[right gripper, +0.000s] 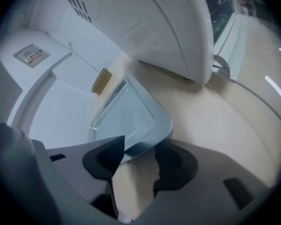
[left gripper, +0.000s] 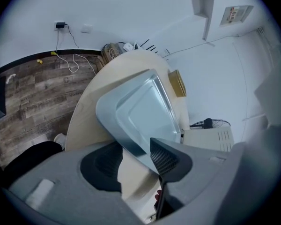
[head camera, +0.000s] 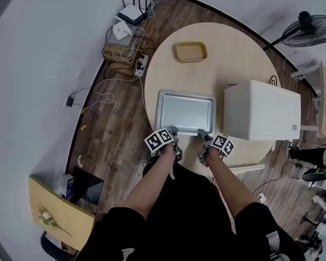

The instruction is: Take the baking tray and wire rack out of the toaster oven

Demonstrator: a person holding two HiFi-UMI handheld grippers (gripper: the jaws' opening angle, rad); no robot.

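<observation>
Tray (head camera: 186, 112) lies flat on the table (head camera: 233, 53), out of the oven (head camera: 261, 110) that stands just beside it. The left hand-held gripper (head camera: 173, 131) and right hand-held gripper (head camera: 205, 135) sit at its near rim, jaws apart on both, with the rim between them but not pinched. The tray step looks done. No rack shows; I'd guess it is inside the oven. Next, both should back off the rim and go to the oven's front.
</observation>
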